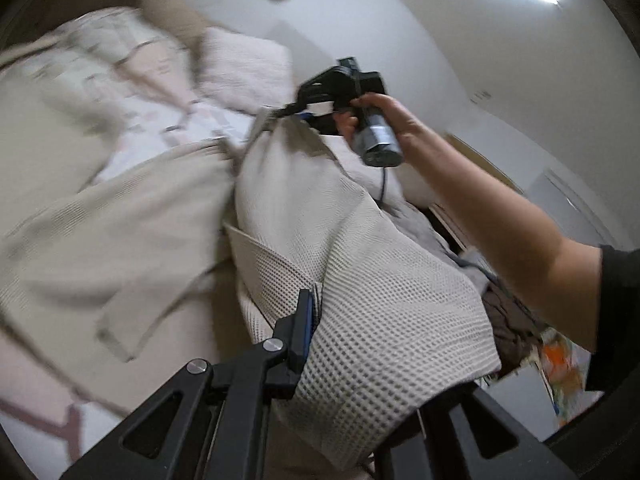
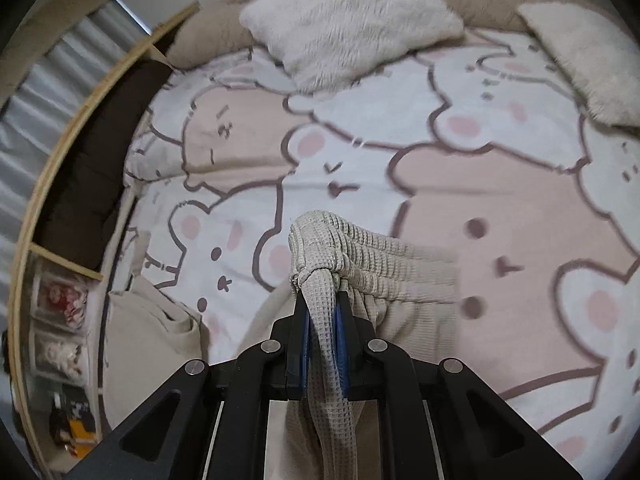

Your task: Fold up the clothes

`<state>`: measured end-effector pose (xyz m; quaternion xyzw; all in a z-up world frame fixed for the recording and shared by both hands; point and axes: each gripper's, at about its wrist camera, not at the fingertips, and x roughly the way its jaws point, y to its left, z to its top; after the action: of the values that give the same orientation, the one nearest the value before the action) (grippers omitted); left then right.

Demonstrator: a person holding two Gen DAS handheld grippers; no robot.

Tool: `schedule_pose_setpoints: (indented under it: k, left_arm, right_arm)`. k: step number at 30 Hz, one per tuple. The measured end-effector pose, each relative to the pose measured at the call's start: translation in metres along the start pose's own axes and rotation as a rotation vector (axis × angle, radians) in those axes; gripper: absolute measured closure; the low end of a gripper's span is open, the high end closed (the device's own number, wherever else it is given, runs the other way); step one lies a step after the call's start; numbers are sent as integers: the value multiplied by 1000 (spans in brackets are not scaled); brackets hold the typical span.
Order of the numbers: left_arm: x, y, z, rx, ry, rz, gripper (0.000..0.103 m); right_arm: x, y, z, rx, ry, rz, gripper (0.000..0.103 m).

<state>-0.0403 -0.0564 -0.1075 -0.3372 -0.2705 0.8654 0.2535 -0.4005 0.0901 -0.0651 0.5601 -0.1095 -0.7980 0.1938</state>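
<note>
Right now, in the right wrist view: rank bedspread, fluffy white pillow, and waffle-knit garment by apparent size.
1. bedspread, fills most of the frame
2. fluffy white pillow
3. waffle-knit garment, unsure against the pillow: it is near the lens and the right gripper hides part.

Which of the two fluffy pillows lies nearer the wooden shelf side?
The central white pillow, lying close to the wooden shelf; the other pillow sits at the far right edge.

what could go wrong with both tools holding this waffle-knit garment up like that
The right tool pinches only a thin bunched strip of the beige waffle-knit garment, so it could slip out mid-fold. The rest of it trails crumpled on the bear-print bedspread, so it may land creased. The left tool grips an edge fold that may shift.
</note>
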Motion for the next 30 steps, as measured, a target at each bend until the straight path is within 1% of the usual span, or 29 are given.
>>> schedule_pose_setpoints:
  k: [2,4,7,8,9,10,11,12,13,15,16,18,19,20,22,23,24,25,27,28,29,30]
  left_arm:
    - [-5,20,-3,-38,1,38,96]
    - [0,38,-3,-87,3,52,96]
    - [2,60,-5,-150,-1,62,96]
    - [4,66,-6,-171,0,64,96]
    - [6,73,-7,-190,2,67,96]
    - [6,80,-9,-213,5,73,96]
    - [5,86,-11,-235,7,78,96]
    - [3,90,-14,-254,9,82,96]
    - [1,95,-17,-274,10,87,96]
    - [0,103,-20,-306,13,90,96]
    - [0,107,-20,-320,13,89,96]
    - [0,111,-18,-341,10,83,96]
    - [-2,111,-18,-350,8,77,96]
    - [-2,112,-18,-364,7,69,96]
    - [-1,116,-18,-399,4,50,96]
    - [-1,118,-19,-418,2,40,96]
    - [-1,120,-20,-439,-1,31,96]
    - [-1,122,-21,-459,-6,24,96]
    - [-3,124,-21,-500,-9,14,96]
    - [-4,125,-21,-520,-9,9,96]
    - [-6,126,-21,-533,-8,10,96]
    - [-8,125,-21,-539,-6,15,96]
  right_arm:
    - [24,12,1,24,22,-43,91]
    - [46,21,1,66,48,-74,91]
    - [76,40,0,98,76,-142,91]
    - [86,46,-1,103,90,-148,89]
    - [97,54,-3,100,101,-146,84]
    - [104,60,-4,91,107,-133,77]
    - [110,66,-5,83,111,-116,49]
    - [116,71,-6,81,111,-86,16]
    - [116,76,-6,84,95,-56,9]
    - [110,84,-6,74,50,20,8]
    - [106,85,-5,71,41,48,8]
    - [87,83,-4,68,8,134,8]
    - [78,80,-3,59,-6,161,8]
    - [64,74,-1,38,-32,169,8]
    - [43,69,1,-11,-85,107,8]
    - [30,62,-2,-51,-118,46,8]
    - [25,58,-3,-87,-132,-4,8]
    - [20,53,-5,-125,-142,-54,8]
    - [19,46,-11,-224,-111,-146,9]
    - [21,44,-16,-249,-91,-157,12]
    - [24,42,-20,-272,-67,-162,21]
    - [29,43,-26,-285,-30,-137,33]
